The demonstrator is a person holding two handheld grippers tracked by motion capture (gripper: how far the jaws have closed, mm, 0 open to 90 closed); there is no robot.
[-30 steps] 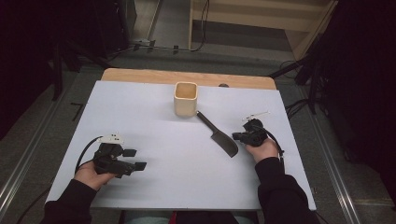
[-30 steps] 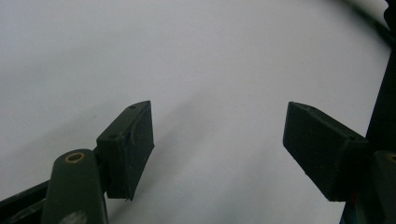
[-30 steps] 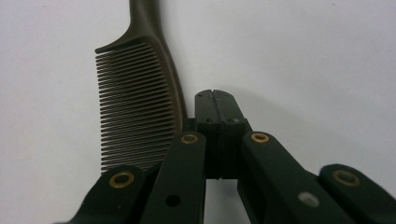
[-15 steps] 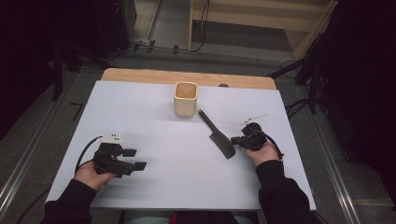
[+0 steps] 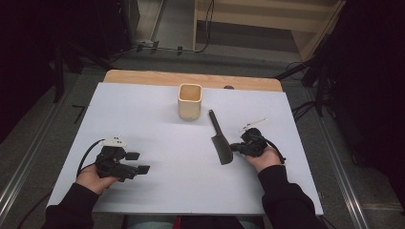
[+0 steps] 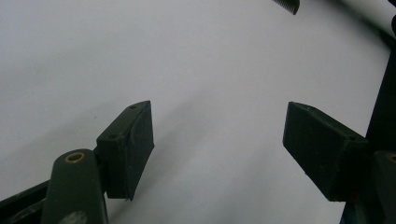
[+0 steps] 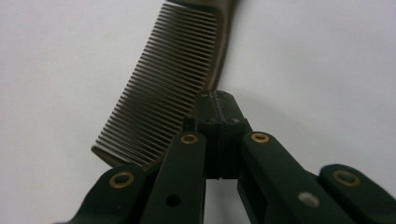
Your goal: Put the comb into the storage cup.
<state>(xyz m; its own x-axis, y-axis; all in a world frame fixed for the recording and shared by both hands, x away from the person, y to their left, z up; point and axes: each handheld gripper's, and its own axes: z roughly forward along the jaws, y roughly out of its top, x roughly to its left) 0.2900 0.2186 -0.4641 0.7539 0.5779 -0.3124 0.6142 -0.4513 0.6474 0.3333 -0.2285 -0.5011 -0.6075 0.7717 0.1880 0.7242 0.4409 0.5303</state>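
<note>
- In the right gripper view, the right gripper has its two black jaws pressed fully together, pad against pad, with nothing clamped between them.
- The tips of those closed jaws sit against the spine edge of a dark comb, touching it or just beside it; I cannot tell whether they press on it.
- The comb lies flat on the table, its fine teeth fanning to the left of the jaws in that view and its handle running up out of the top edge.
- In the high view, the right gripper rests low on the table in the person's right hand, pointing left at the wide toothed end of the comb.
- The comb's narrow handle points away from the person toward a cream square cup, which stands upright near the far middle of the table, close to the handle's tip but apart from it.
- In the left gripper view, the left gripper has its jaws spread wide, with only bare white surface between the pads.
- In the high view, the left gripper rests in the left hand at the near left of the white table, well apart from the comb and cup.
</note>
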